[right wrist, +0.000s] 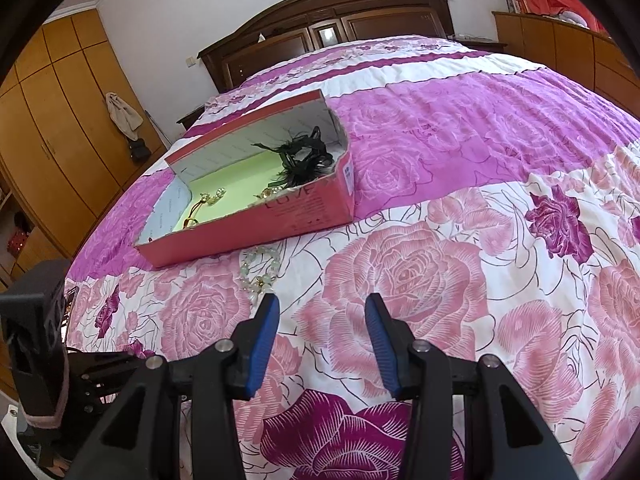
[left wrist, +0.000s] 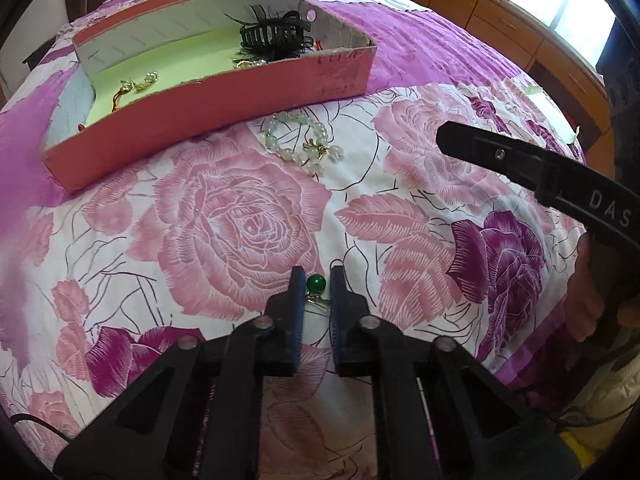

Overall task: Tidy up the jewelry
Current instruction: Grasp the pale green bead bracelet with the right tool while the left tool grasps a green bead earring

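Scene: bedspread (left wrist: 240,216) printed with pink and purple roses, covering a bed with a dark wooden headboard (right wrist: 328,28) at the far end.
Left gripper (left wrist: 316,280): low over the spread, its blue-padded jaws drawn in close with only a narrow gap showing between the tips; by all signs closed on the small piece between them.
Green bead earring (left wrist: 316,282): a round green bead with a thin gold-coloured fitting below it, sitting right between the left tips, just above the cloth; whether it is lifted clear of the cloth cannot be told.
Right gripper (right wrist: 322,312): jaws parted about halfway, nothing between them, hovering over a pink rose.
Pale green bead bracelet (left wrist: 298,138): lying on the spread just in front of the box, with gold-and-pearl bits at its near edge; well ahead of the left tips, and just beyond the right gripper's left finger.
Pink box (left wrist: 208,120): open, light green floor, resting on the spread beyond the bracelet.
Box contents: black hair claw (left wrist: 272,36) with feathery trim at the right end; small gold and pearl pieces (left wrist: 138,84) toward the left.
Person: part of a hand (left wrist: 592,300) around the right gripper's handle, at the right edge of the left wrist view.
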The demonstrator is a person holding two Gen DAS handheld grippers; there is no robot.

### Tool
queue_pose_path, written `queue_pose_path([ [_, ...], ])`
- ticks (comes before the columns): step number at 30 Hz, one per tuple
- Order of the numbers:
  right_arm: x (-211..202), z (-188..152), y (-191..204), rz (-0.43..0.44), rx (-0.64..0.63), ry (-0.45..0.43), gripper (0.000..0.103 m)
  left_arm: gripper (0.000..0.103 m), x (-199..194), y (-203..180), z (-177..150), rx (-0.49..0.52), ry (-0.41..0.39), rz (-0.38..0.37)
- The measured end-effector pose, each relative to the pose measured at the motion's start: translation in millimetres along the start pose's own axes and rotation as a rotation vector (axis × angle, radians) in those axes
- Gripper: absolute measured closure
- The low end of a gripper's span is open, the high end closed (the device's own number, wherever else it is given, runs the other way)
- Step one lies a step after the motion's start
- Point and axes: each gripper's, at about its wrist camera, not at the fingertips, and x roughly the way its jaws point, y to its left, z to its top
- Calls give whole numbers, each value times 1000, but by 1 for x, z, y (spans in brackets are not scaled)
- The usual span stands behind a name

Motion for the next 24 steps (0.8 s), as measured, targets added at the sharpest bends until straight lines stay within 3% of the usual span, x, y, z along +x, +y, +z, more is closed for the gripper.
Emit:
queue_pose_path([
  [11, 3, 1, 3, 0, -11, 11, 55, 102, -13, 11, 6, -37, -44, -10],
  [24, 31, 9, 27, 26, -62, 64, 55, 102, -36, 61, 18, -149, -152, 112],
])
